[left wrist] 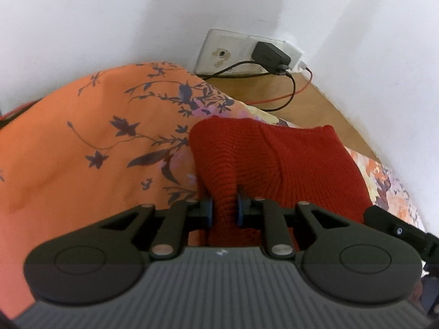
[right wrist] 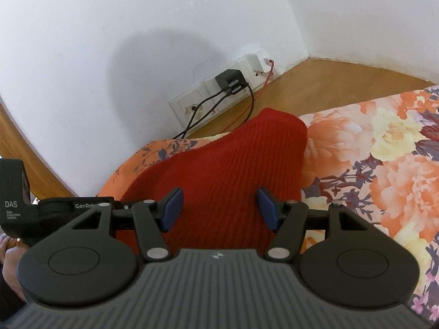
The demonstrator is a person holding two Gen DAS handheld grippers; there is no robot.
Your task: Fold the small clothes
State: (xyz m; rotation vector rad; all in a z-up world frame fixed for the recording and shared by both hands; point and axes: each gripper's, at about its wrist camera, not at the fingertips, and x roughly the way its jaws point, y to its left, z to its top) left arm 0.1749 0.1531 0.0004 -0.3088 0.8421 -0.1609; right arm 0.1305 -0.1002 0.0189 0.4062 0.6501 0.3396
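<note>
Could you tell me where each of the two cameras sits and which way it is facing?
Left wrist: sits on the left gripper, looking forward and down; its pads are pinched on the red knit garment over the orange floral sheet.
Right wrist: sits on the right gripper, fingers open over the garment; the other gripper's body shows at left.
Shared: garment, sheet, wall socket strip with black charger, wooden ledge.

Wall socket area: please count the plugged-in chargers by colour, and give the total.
Black charger: 1
White charger: 1
Total: 2
</note>
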